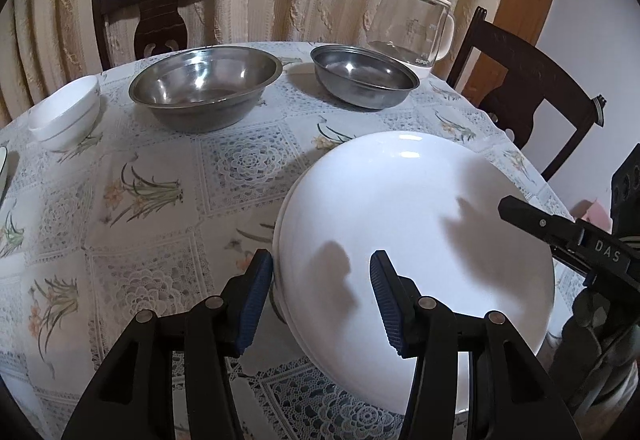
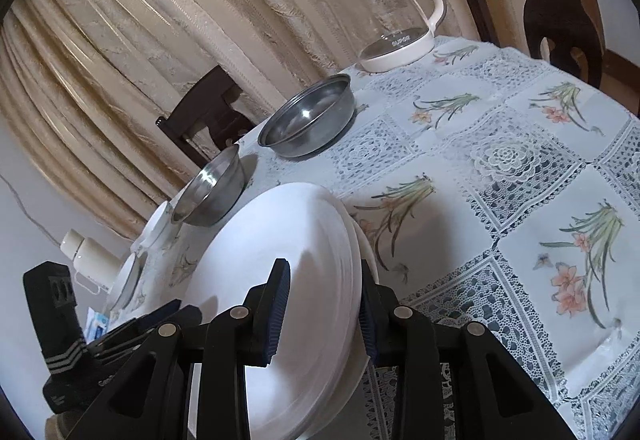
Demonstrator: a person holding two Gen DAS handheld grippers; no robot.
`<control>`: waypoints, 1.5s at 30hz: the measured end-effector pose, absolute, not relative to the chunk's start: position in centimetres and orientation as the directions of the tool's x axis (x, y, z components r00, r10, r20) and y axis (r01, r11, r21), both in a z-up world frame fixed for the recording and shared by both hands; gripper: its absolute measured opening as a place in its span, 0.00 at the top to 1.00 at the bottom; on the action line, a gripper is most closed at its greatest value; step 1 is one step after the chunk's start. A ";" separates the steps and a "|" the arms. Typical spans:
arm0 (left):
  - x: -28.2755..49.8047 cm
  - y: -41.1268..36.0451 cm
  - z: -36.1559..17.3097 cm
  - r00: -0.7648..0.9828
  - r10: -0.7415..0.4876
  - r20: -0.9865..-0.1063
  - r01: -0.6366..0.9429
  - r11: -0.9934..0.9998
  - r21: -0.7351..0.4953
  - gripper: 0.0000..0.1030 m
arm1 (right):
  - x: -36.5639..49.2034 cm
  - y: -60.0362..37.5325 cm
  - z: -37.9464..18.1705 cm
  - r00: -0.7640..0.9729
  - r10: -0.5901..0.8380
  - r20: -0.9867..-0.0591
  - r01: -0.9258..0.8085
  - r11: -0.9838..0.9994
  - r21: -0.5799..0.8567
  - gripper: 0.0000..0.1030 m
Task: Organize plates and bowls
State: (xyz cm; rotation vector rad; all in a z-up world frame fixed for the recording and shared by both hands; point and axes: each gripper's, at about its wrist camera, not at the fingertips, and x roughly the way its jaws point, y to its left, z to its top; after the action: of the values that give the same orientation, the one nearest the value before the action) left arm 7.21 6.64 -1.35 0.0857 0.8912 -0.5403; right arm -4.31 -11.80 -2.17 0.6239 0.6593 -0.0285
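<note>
A stack of white plates (image 1: pixel 420 208) hangs tilted over the near right of the table. My left gripper (image 1: pixel 320 300) straddles its near rim, one blue pad under the edge and one on the top face, shut on the stack. My right gripper (image 2: pixel 323 304) clamps the opposite rim of the stack of white plates (image 2: pixel 280 240), which fills the gap between its pads. One of its fingers (image 1: pixel 532 218) reaches in from the right. At the back stand a large steel bowl (image 1: pixel 204 88) and a smaller steel bowl (image 1: pixel 362 76). Nested white bowls (image 1: pixel 66 116) sit far left.
A glass kettle (image 1: pixel 412 28) stands at the table's far right edge. Dark wooden chairs (image 1: pixel 156 12) ring the round table with its floral lace cloth (image 1: pixel 160 200). The rim of another dish (image 1: pixel 2 168) shows at the left edge. A white bottle (image 2: pixel 88 252) stands beyond the table.
</note>
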 end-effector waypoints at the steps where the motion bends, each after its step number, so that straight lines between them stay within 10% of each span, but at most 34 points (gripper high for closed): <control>1: 7.2 6.7 -1.4 0.510 -0.406 -0.759 0.479 0.866 -0.142 0.50 | -4.4 -11.8 -2.1 0.801 0.157 -0.577 0.217 0.823 0.525 0.64; 45: 5.4 10.8 -2.5 0.581 -0.341 -0.738 0.368 0.920 -0.136 0.24 | -4.4 -12.4 -2.6 0.805 0.045 -0.592 0.299 0.831 0.470 0.49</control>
State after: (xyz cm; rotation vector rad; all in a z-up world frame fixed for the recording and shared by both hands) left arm 5.43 10.84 -2.50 0.0334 0.8552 -0.4144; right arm -4.37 -12.35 -2.64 0.5833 0.6286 -0.1446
